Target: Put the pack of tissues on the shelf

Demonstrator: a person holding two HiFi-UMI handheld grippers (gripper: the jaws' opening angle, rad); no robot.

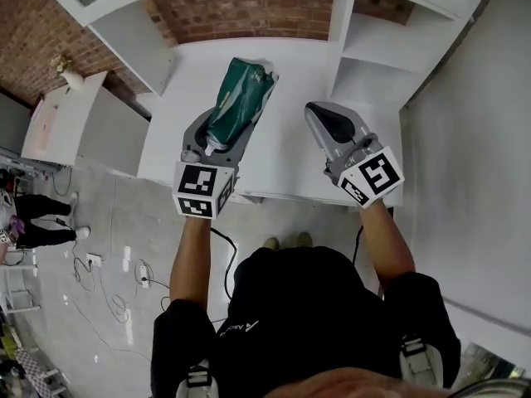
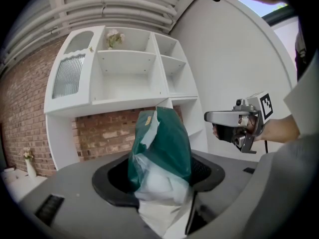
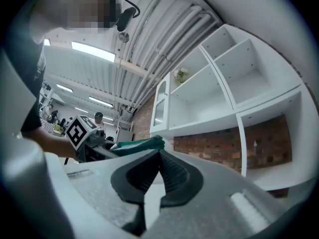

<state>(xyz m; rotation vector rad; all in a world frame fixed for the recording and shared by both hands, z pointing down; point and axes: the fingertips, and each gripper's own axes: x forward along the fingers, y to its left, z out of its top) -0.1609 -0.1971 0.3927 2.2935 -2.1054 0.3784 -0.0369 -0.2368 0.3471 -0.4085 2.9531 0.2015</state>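
Clearly mid-carry: the left tool (image 1: 224, 139) clamped the pack of tissues (image 1: 242, 94) at frame centre, while the right tool (image 1: 323, 121) was shut and empty. Next, I judged, it needed a lift to the shelf (image 1: 377, 52), upper right.

Your left gripper (image 1: 226, 127) hides the lower end of the green tissue pack (image 1: 245, 89) in the head view. The white shelf unit (image 1: 365, 77) runs off the top edge, and the object (image 3: 181, 74) on its upper shelf is too small to identify.

Green-and-white pack of tissues (image 1: 241, 98), crumpled, clamped in the left tongs (image 1: 226, 135), facing the white shelf (image 2: 124, 86).
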